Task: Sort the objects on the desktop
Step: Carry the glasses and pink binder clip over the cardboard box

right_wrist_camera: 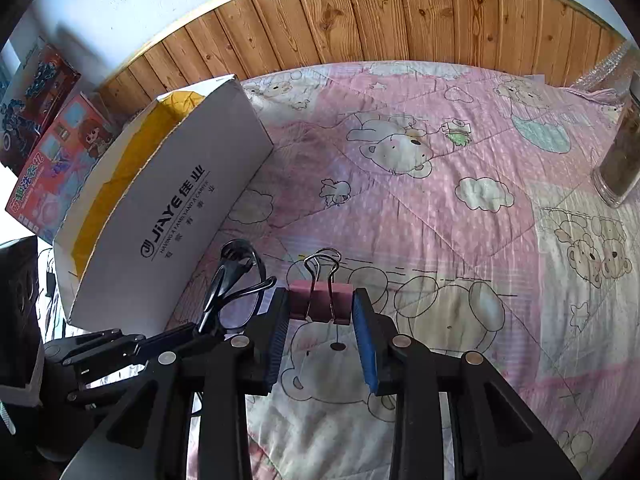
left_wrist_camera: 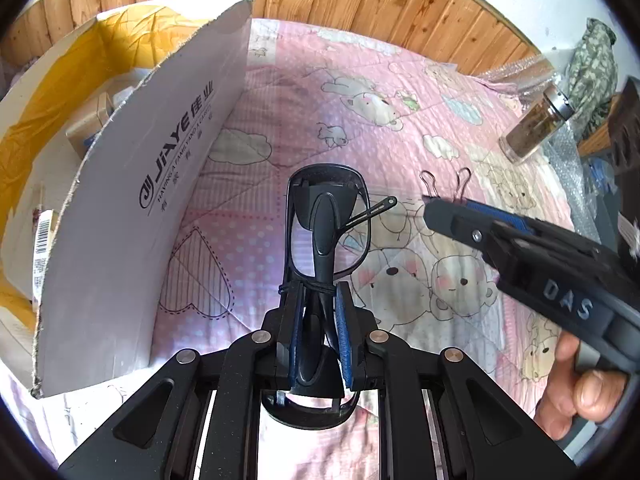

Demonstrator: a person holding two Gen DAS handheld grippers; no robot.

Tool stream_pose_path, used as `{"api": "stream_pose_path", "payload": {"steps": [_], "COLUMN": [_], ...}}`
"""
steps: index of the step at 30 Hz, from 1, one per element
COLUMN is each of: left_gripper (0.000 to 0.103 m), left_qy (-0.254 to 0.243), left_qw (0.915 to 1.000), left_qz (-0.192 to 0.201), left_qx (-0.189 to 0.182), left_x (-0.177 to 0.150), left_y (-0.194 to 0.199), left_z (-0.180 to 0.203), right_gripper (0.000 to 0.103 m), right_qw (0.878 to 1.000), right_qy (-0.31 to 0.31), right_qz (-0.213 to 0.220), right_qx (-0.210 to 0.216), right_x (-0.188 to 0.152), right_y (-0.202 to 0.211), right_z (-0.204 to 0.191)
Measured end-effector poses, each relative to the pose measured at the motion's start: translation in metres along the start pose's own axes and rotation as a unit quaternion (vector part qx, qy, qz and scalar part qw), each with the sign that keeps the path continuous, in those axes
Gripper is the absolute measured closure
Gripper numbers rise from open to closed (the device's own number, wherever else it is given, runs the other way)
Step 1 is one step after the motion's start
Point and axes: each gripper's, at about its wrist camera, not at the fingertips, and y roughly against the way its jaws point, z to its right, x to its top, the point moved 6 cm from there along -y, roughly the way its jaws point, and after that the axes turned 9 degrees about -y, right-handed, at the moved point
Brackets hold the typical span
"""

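My left gripper (left_wrist_camera: pixel 319 292) is shut on a pair of folded black glasses (left_wrist_camera: pixel 328 216), which stick up out of the pads beside the white box (left_wrist_camera: pixel 160 160). My right gripper (right_wrist_camera: pixel 320 296) is shut on a pink binder clip (right_wrist_camera: pixel 300 304), with the clip's wire handles pointing away from the camera. In the left wrist view the right gripper (left_wrist_camera: pixel 444 208) comes in from the right, held by a hand (left_wrist_camera: pixel 580 392), and the clip's wire loops (left_wrist_camera: pixel 430 184) show above its tips. The right wrist view shows the left gripper (right_wrist_camera: pixel 188 332) and the glasses (right_wrist_camera: pixel 236 280) at lower left.
The white cardboard box (right_wrist_camera: pixel 172 200) with a yellow lining holds several items. A glass jar (left_wrist_camera: pixel 532 128) with dark contents stands at the right on the pink bear-print quilt (right_wrist_camera: pixel 400 208). Bubble wrap (left_wrist_camera: pixel 568 152) lies beyond it. Toy boxes (right_wrist_camera: pixel 52 152) lean at the far left.
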Motion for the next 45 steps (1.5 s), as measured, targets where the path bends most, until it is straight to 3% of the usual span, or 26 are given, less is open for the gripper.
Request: {"api": "stream_pose_path", "payload": {"steps": [7,19,45], "left_gripper": [0.087,0.087,0.087], "left_qy": [0.011,0.032,0.077], "left_qw": [0.9997,0.9984,0.9905], "left_qz": [0.008,0.039,0.111], "left_qx": [-0.022,-0.026,-0.028], "left_x": [0.001,0.006,0.03], "left_y": [0.015,0.045,0.112], "left_z": [0.002,-0.004,-0.044], "right_gripper": [0.07,0.07,0.07], "right_qw": [1.0,0.999,0.992], "right_qy": [0.011,0.03,0.082], "right_qz": [0.007,0.027,0.07], "right_qx": [0.011,0.03,0.072], "right_x": [-0.02,-0.026,0.003], "right_y": [0.017,0.042,0.086], "right_z": [-0.02,-0.045,-0.121]}}
